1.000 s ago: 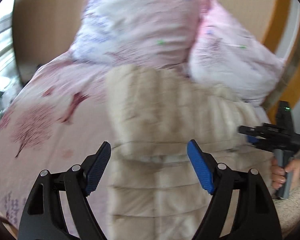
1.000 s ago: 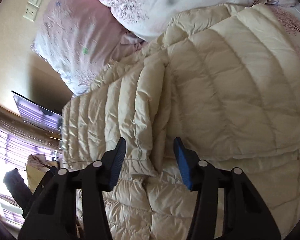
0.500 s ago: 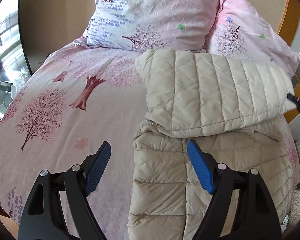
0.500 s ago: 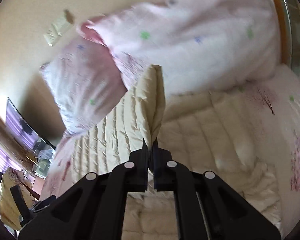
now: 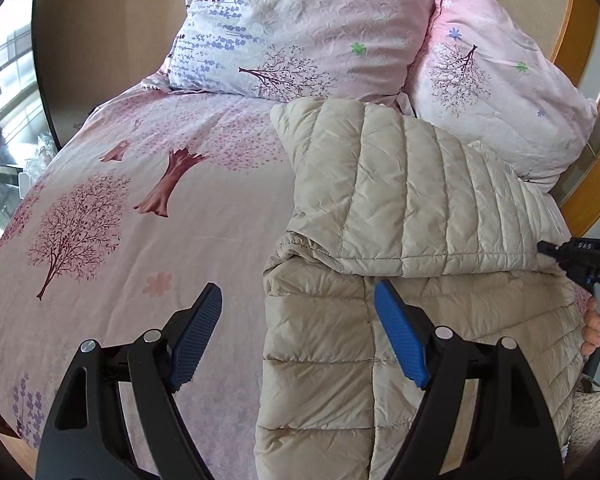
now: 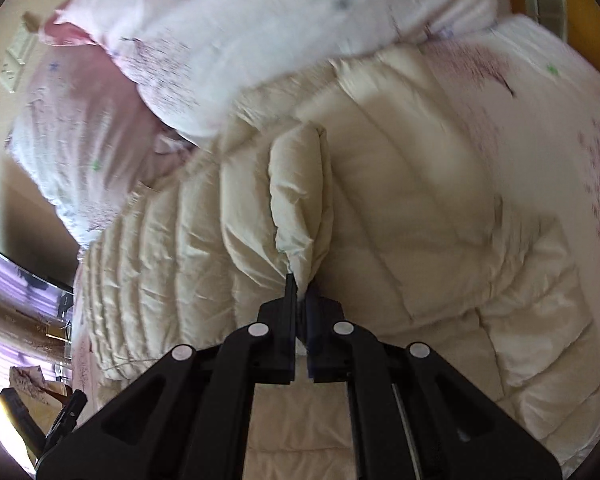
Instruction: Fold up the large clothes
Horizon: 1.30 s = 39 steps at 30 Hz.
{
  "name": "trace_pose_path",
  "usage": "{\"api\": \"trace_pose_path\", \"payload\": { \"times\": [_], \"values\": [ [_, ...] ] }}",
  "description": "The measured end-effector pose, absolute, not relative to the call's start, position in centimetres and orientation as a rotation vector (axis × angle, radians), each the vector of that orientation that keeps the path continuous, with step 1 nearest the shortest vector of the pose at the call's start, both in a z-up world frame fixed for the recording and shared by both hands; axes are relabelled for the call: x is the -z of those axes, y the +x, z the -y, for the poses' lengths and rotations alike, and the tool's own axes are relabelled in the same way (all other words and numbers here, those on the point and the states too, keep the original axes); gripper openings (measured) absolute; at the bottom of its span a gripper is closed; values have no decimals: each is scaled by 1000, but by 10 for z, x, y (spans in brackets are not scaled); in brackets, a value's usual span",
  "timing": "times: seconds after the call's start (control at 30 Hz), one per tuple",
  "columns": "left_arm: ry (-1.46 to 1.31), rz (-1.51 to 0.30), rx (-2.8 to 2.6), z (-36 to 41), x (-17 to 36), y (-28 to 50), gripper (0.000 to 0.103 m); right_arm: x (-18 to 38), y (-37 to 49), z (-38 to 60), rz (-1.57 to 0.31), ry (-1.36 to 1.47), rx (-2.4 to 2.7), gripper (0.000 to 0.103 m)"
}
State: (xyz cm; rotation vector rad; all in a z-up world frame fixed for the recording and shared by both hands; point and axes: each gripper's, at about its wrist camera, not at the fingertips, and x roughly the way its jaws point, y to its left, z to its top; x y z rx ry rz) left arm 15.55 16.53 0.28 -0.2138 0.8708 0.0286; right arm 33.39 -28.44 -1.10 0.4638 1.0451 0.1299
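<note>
A cream quilted down jacket (image 5: 400, 208) lies on the pink tree-print bed (image 5: 148, 208), its upper part folded over the lower part. My left gripper (image 5: 298, 328) hovers open above the jacket's left edge, nothing between its blue pads. My right gripper (image 6: 299, 294) is shut on a pinched fold of the jacket (image 6: 300, 200) and holds it lifted off the bed. In the left wrist view the right gripper (image 5: 546, 249) shows at the far right, gripping the folded layer's corner, with a hand (image 5: 594, 328) on its handle.
Two pink floral pillows (image 5: 308, 28) (image 5: 496, 92) lean at the head of the bed, just behind the jacket. A wooden frame (image 5: 580, 128) runs along the right side. A window and shelf (image 5: 0, 120) stand left of the bed.
The right gripper closed on the jacket fold and lifted it, then carried it sideways. The left wrist view went from blurred to steady, and the left gripper stayed open.
</note>
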Motion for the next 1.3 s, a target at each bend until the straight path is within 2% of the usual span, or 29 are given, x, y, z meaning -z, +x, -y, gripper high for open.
{"api": "trace_pose_path", "payload": {
  "times": [0.03, 0.1, 0.17, 0.3, 0.37, 0.5, 0.7, 0.83, 0.87, 0.9, 0.93, 0.97, 1.0, 1.13, 1.3],
  "values": [
    [-208, -869, -28, -165, -3, 155, 81, 11, 334, 284, -1048, 455, -125, 8],
    [-198, -863, -26, -163, -4, 154, 85, 10, 330, 284, -1052, 431, -115, 24],
    [-190, -847, -24, -163, -5, 151, 90, 1, 326, 287, -1019, 424, -98, 31],
    [-192, -813, -17, -165, -10, 146, 94, -31, 311, 288, -868, 394, -136, 31],
    [-195, -812, -15, -165, -10, 146, 94, -36, 312, 278, -872, 370, -182, 28],
    [-180, -827, -18, -161, -7, 146, 94, -30, 315, 260, -920, 314, -245, 25],
    [-208, -842, 4, -162, 0, 144, 94, 23, 339, 253, -1115, 320, -187, 20],
    [-234, -790, 30, -167, -1, 135, 94, 20, 340, 254, -1129, 332, -200, 23],
    [-237, -791, 35, -168, 0, 131, 94, 13, 336, 256, -1124, 345, -216, 32],
    [-238, -797, 40, -170, 0, 129, 94, 6, 331, 259, -1110, 356, -230, 46],
    [-238, -808, 43, -171, 1, 127, 94, -2, 323, 262, -1091, 355, -233, 54],
    [-240, -820, 32, -173, 1, 123, 95, -11, 314, 267, -1062, 342, -231, 69],
    [-249, -834, 15, -178, 3, 118, 95, -19, 305, 273, -1037, 328, -228, 76],
    [-285, -837, 5, -191, 3, 91, 101, -33, 274, 315, -1010, 382, -240, 76],
    [-261, -845, 84, -197, 5, 54, 101, -28, 233, 371, -1017, 437, -245, 76]
  ]
}}
